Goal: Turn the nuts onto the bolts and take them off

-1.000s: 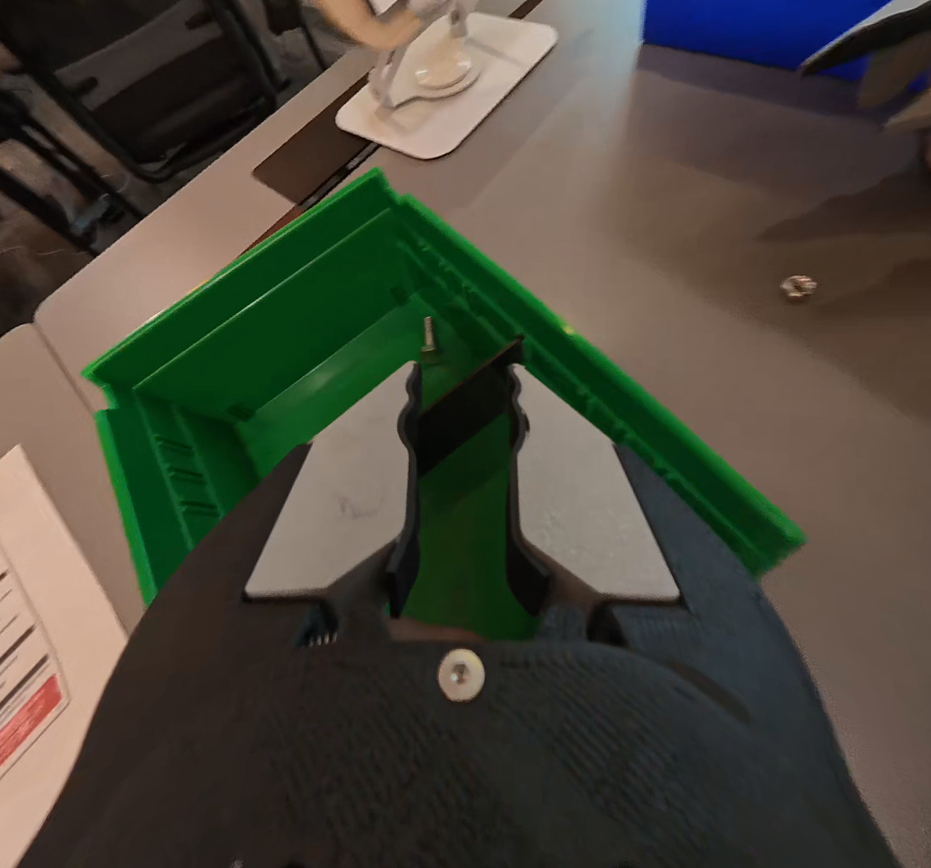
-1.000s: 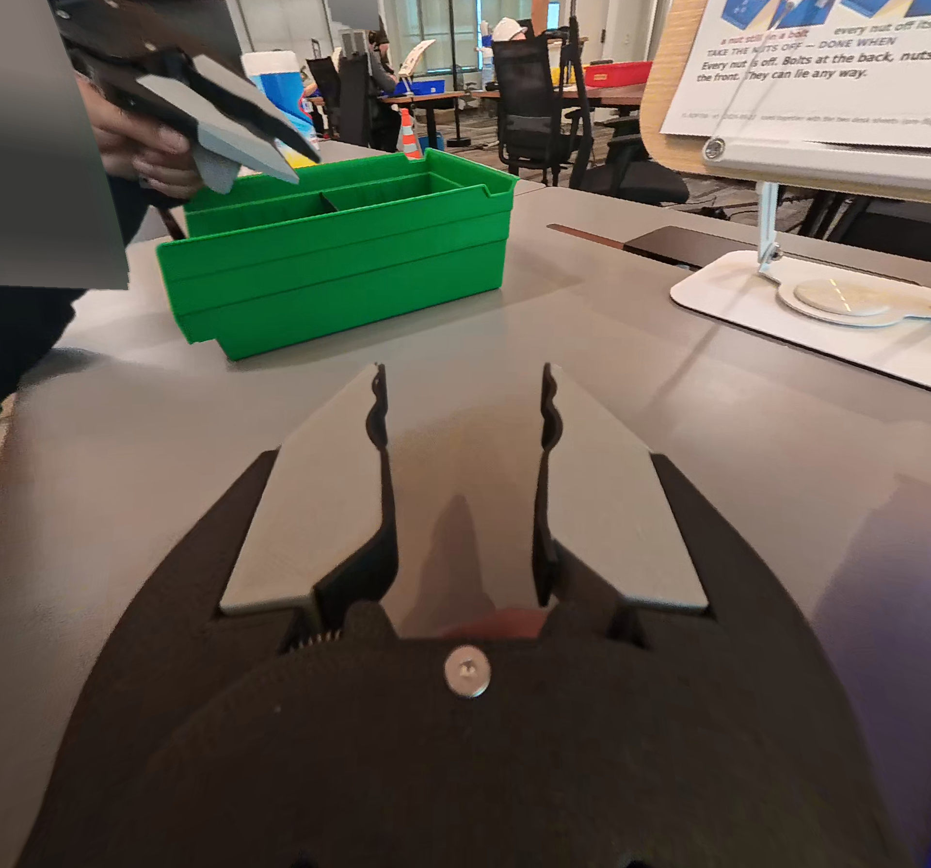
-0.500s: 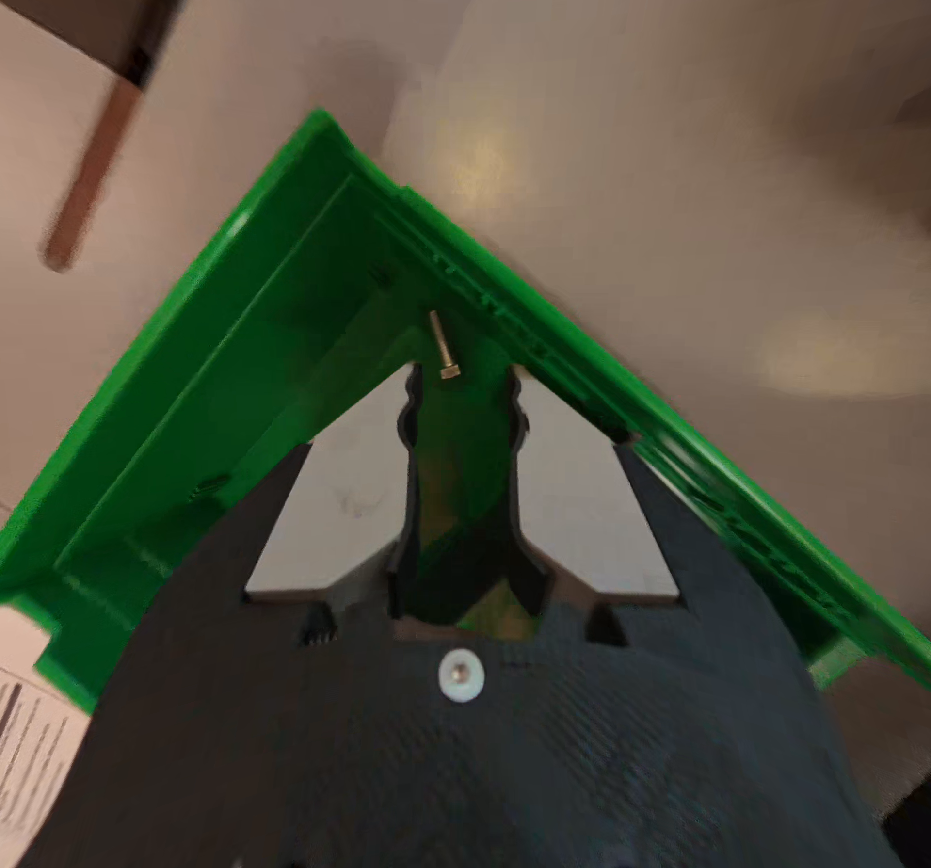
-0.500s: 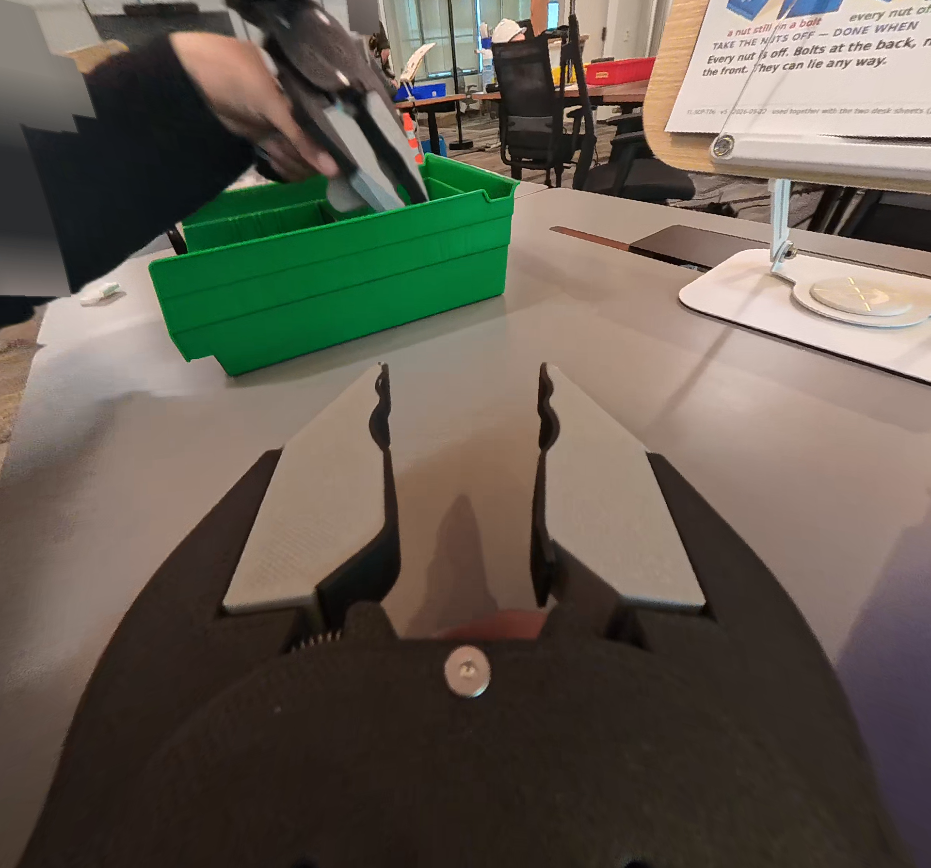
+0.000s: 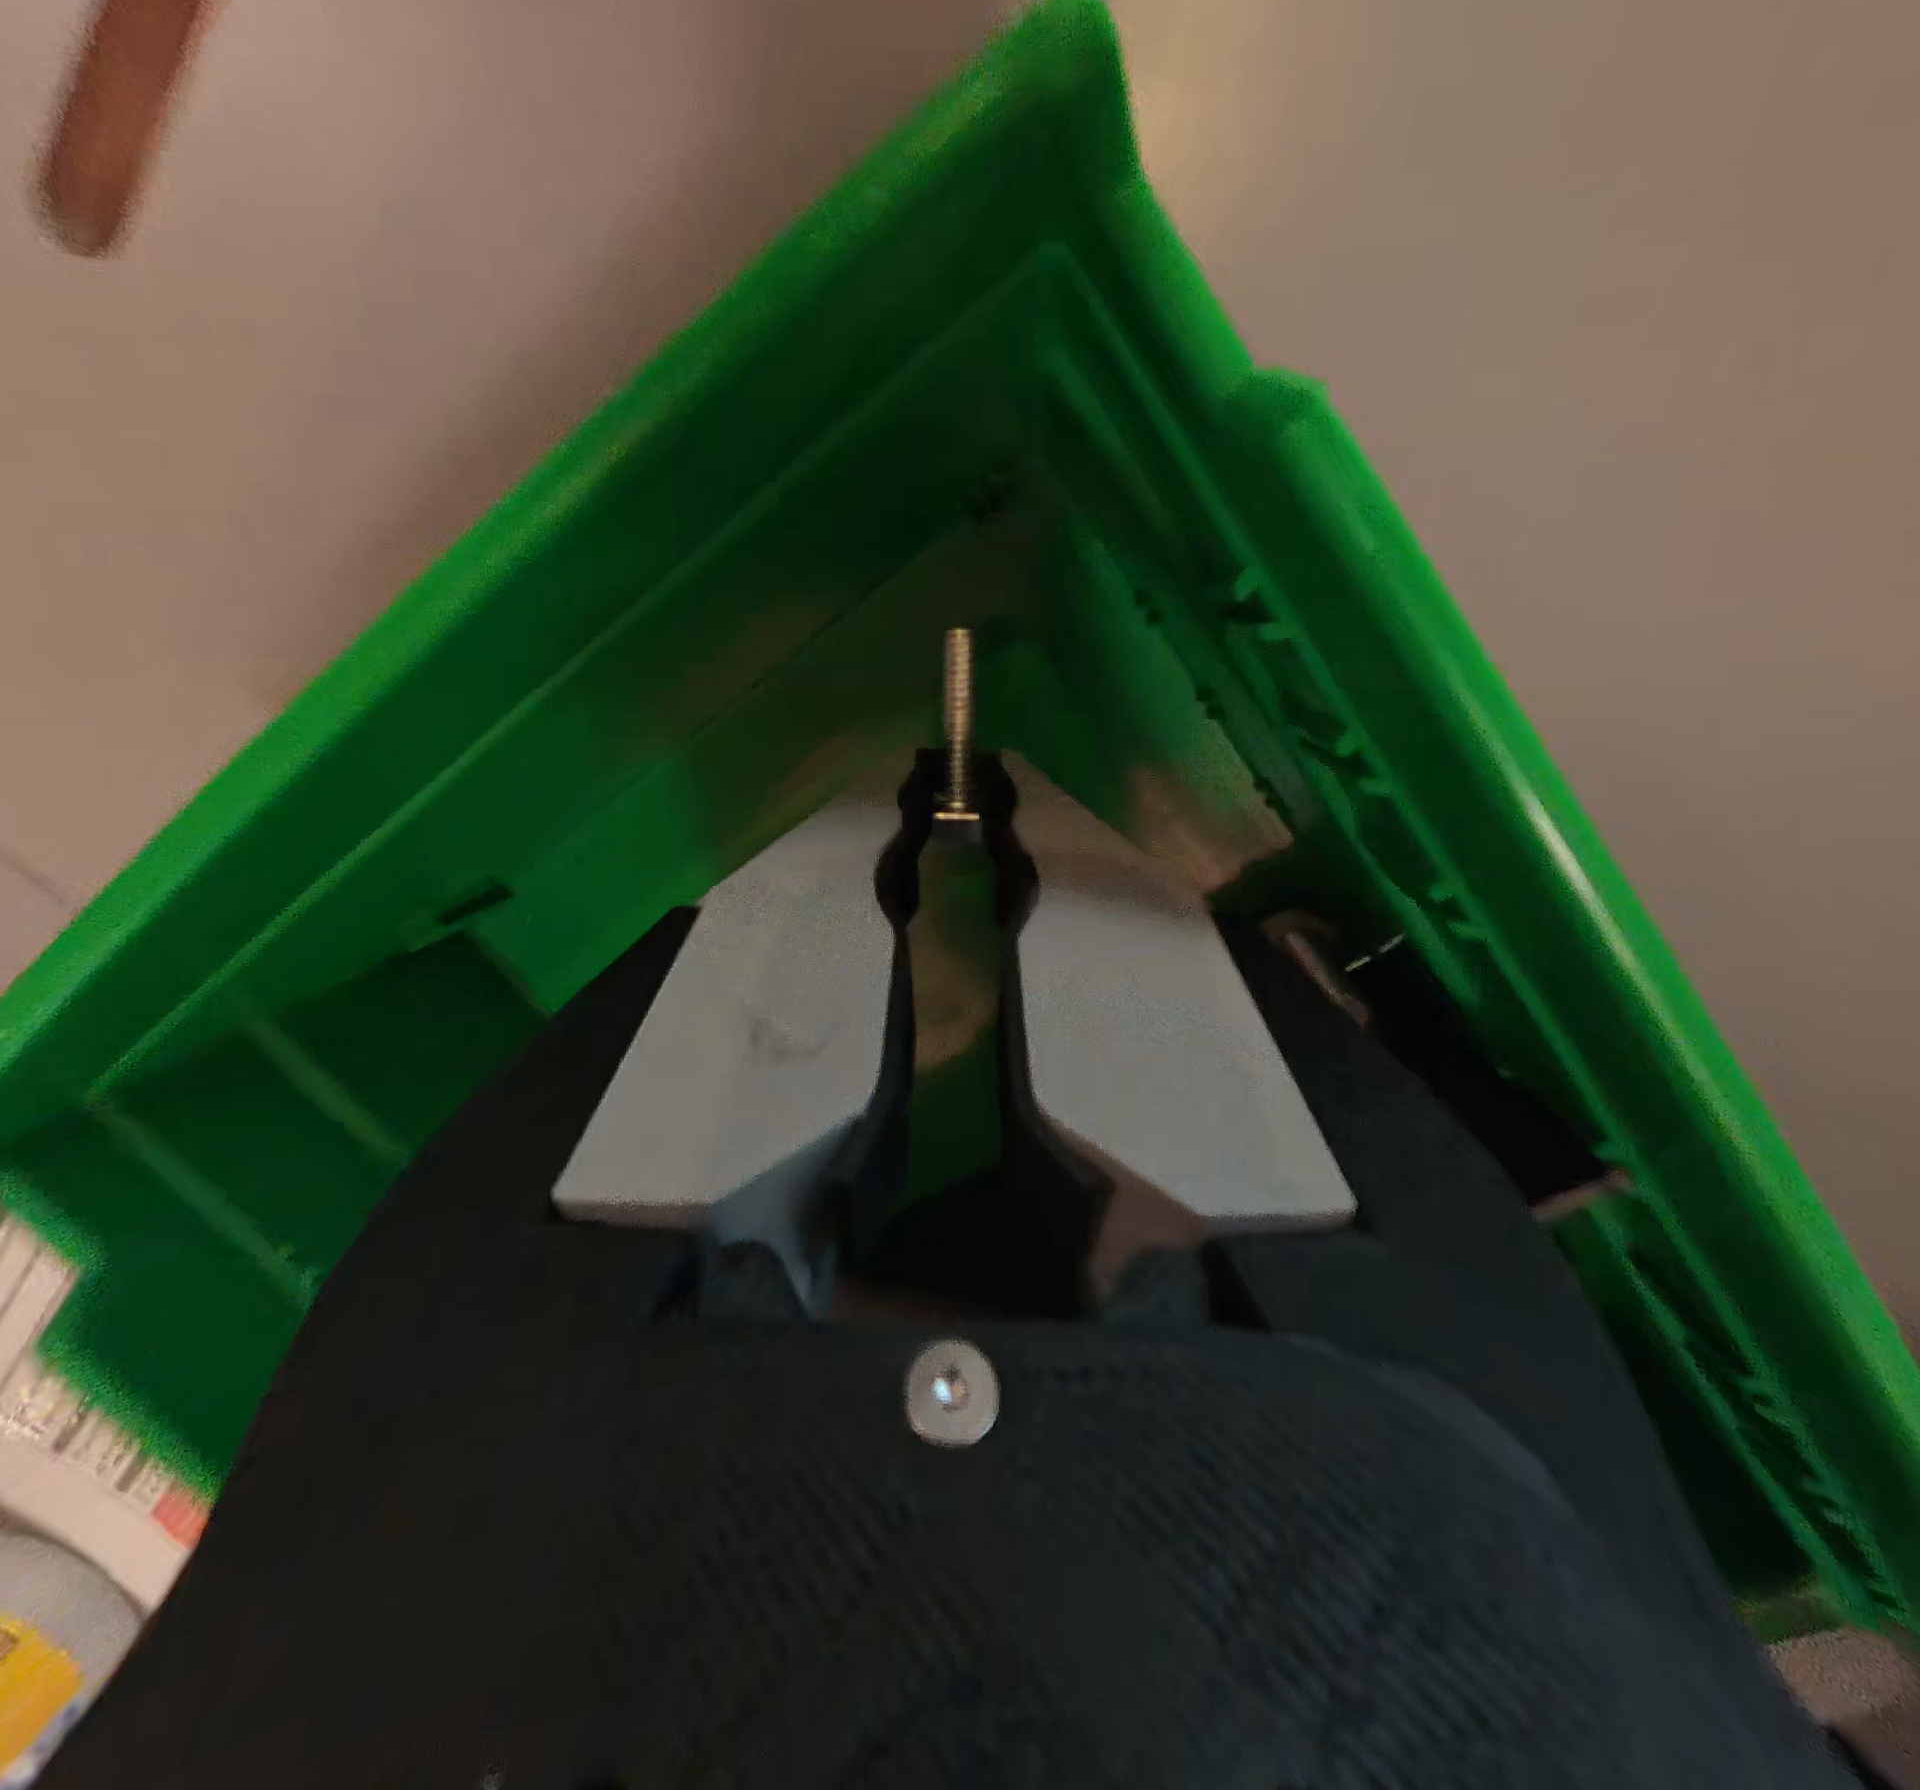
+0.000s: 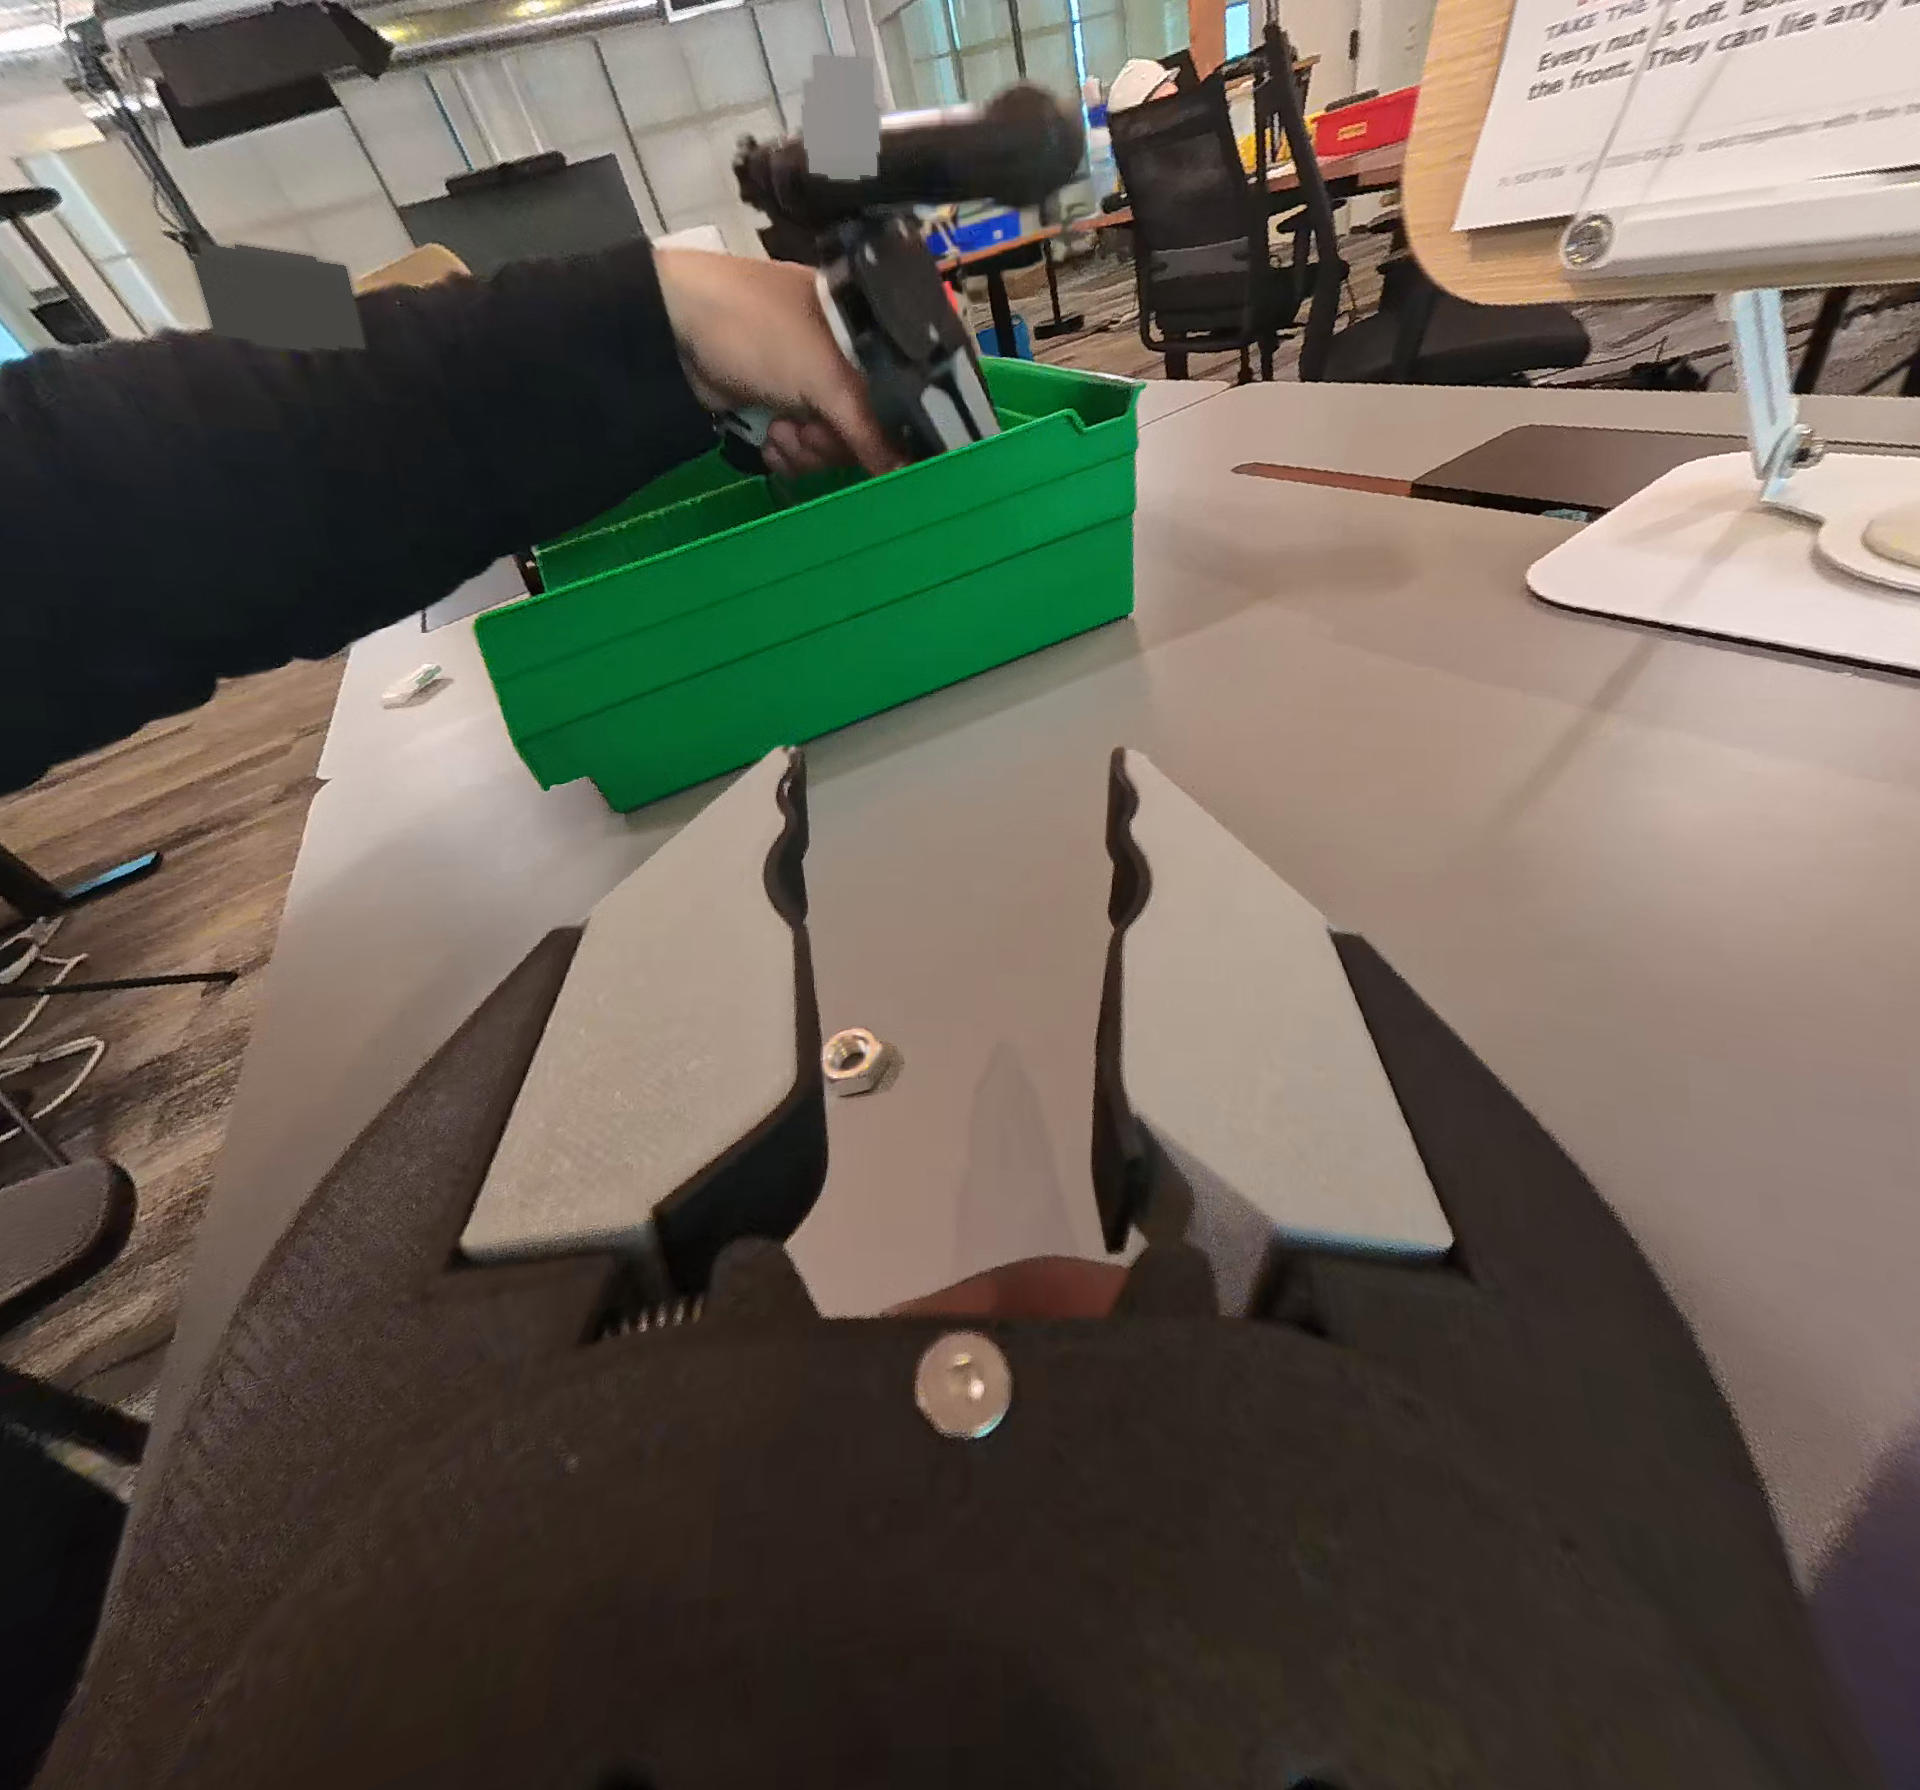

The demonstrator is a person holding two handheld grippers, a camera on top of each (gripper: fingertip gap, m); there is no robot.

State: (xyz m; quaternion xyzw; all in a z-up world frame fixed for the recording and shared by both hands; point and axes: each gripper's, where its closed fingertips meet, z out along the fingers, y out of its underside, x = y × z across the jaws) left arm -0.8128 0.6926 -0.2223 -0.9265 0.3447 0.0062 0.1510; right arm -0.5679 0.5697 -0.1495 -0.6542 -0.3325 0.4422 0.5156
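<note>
The bolt [image 5: 957, 701] was the thing that mattered here, but start with what surrounded it. The green bin [image 5: 665, 535] filled the view ahead of your left claw [image 5: 957, 810], its far corner walls rising beyond the fingertips. A second before, that claw had hovered above the bin with its jaws apart and the bolt lying loose on the floor ahead of it; half a second before, the tips had dropped almost to the bolt's head. At this moment the jaws had drawn together on the head end, and the threaded shank stuck out straight past the tips toward the corner. I judged that the bolt was gripped and ready to lift out.

Your right claw [image 6: 956, 805] hung over the grey table [image 6: 1455, 805], jaws wide apart and holding nothing. It had shifted, because the small nut [image 6: 859, 1060] now lay on the table between its fingers, close to the left one and well behind the tips; earlier it was out of that view. That meant you needed to pull back or tip down before closing on it.
</note>
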